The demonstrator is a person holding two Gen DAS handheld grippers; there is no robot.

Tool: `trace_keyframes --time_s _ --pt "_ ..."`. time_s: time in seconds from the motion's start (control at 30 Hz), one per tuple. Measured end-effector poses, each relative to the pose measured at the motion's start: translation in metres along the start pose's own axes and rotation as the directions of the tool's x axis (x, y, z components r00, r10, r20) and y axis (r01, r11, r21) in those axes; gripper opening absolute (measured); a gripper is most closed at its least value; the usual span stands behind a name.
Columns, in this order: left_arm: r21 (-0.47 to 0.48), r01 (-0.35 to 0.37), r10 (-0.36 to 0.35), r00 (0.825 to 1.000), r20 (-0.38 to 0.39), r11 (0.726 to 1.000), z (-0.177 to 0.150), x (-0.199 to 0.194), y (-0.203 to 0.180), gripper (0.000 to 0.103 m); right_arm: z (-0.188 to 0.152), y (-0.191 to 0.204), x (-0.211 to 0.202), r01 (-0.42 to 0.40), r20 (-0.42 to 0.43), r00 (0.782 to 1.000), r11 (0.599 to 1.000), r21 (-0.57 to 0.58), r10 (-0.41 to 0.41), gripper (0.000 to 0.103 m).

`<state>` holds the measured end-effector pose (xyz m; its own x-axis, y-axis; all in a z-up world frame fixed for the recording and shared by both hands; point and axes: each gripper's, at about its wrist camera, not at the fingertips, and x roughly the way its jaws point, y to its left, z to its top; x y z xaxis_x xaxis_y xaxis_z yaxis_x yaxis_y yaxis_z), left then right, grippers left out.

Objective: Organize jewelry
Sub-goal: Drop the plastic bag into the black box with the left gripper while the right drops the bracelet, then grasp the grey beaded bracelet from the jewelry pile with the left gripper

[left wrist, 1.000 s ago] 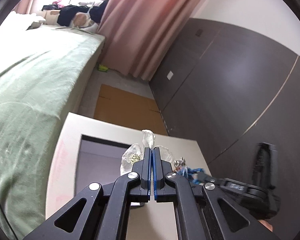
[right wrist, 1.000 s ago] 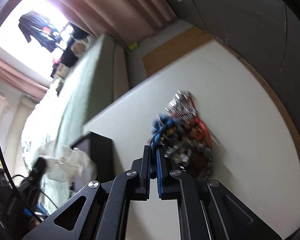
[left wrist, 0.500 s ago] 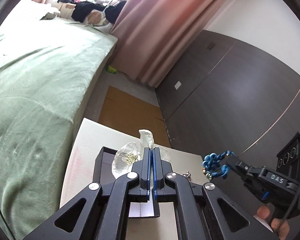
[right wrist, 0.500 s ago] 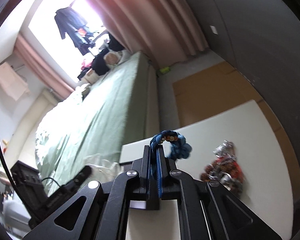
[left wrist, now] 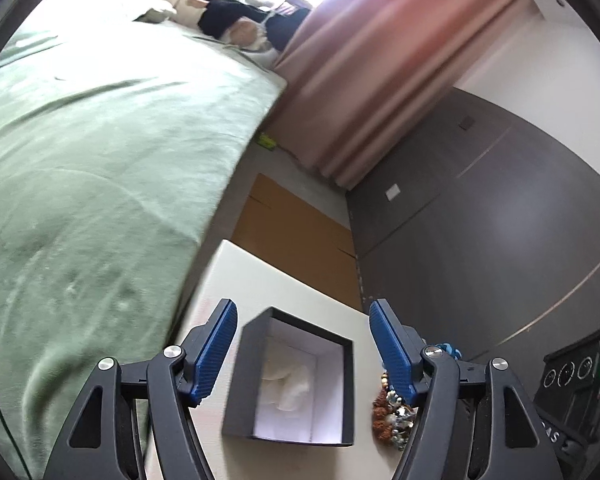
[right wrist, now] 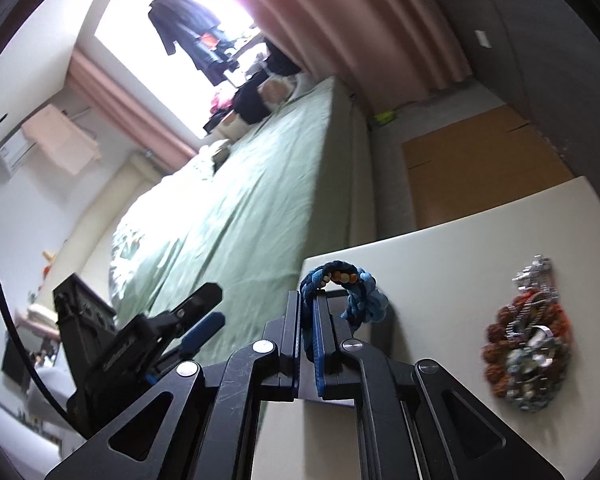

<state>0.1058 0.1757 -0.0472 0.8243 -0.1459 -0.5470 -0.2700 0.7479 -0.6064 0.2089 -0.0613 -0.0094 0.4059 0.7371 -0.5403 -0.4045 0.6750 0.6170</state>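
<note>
A black box [left wrist: 256, 380] with a white lining stands on the cream table [left wrist: 260, 276]. A clear plastic bag of jewelry [left wrist: 288, 386] lies inside it. My left gripper [left wrist: 304, 344] is open and empty above the box. My right gripper [right wrist: 307, 320] is shut on a blue braided bracelet [right wrist: 356, 288] with orange beads and holds it above the table. The bracelet's tip also shows in the left wrist view [left wrist: 448, 350]. A heap of loose jewelry [right wrist: 526, 352] lies on the table to the right; it also shows in the left wrist view [left wrist: 388, 420].
A bed with a green cover [left wrist: 80, 184] runs along the table's left side. Pink curtains [left wrist: 372, 64] and a dark wardrobe wall [left wrist: 500, 216] stand behind. A brown mat [left wrist: 296, 232] lies on the floor beyond the table.
My left gripper opened and let the plastic bag drop into the box. My right gripper lifted the blue bracelet off the heap and carried it up and left.
</note>
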Motion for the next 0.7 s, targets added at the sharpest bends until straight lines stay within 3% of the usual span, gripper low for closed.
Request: trace_keyframes --time_s 0.13,0.17,0.2,0.27,0.33,0.47,0.6,0.7 --pt "-0.021 -0.015 0.015 1.0 0.005 1.0 0.003 -0.004 0.008 0.07 -0.004 0.016 0.012 -0.085 -0.029 0.996 0.995 -0.048 0.084 0.008" --pt "-0.022 -0.019 0.019 1.0 0.005 1.0 0.003 -0.005 0.009 0.069 -0.004 0.019 0.015 -0.083 -0.041 0.996 0.995 -0.06 0.08 0.014" --pt "-0.021 -0.021 0.021 1.0 0.005 1.0 0.003 -0.007 0.008 0.069 -0.004 0.02 0.019 -0.063 -0.06 0.996 0.996 -0.064 0.059 0.033" --pt "-0.016 -0.022 0.022 1.0 0.005 1.0 0.002 -0.009 0.007 0.069 -0.003 0.015 0.019 -0.01 -0.065 0.998 0.999 -0.046 0.007 0.058" --pt "-0.005 -0.018 0.018 1.0 0.003 1.0 0.0 -0.009 0.004 0.069 -0.004 0.006 0.008 0.007 -0.016 1.0 1.0 -0.02 -0.007 0.06" --pt "0.022 -0.003 0.003 1.0 -0.013 1.0 -0.007 -0.006 -0.008 0.069 -0.003 -0.004 -0.014 0.077 0.004 0.997 0.997 0.009 -0.077 0.06" --pt "0.058 0.027 -0.025 0.999 -0.041 0.998 -0.015 -0.003 -0.027 0.07 -0.007 -0.013 -0.042 0.174 0.038 0.984 0.985 0.01 -0.175 0.061" --pt "0.094 0.052 -0.048 0.998 -0.044 0.994 -0.021 -0.003 -0.042 0.07 -0.008 -0.026 -0.06 0.231 0.049 0.971 0.972 0.04 -0.233 0.068"
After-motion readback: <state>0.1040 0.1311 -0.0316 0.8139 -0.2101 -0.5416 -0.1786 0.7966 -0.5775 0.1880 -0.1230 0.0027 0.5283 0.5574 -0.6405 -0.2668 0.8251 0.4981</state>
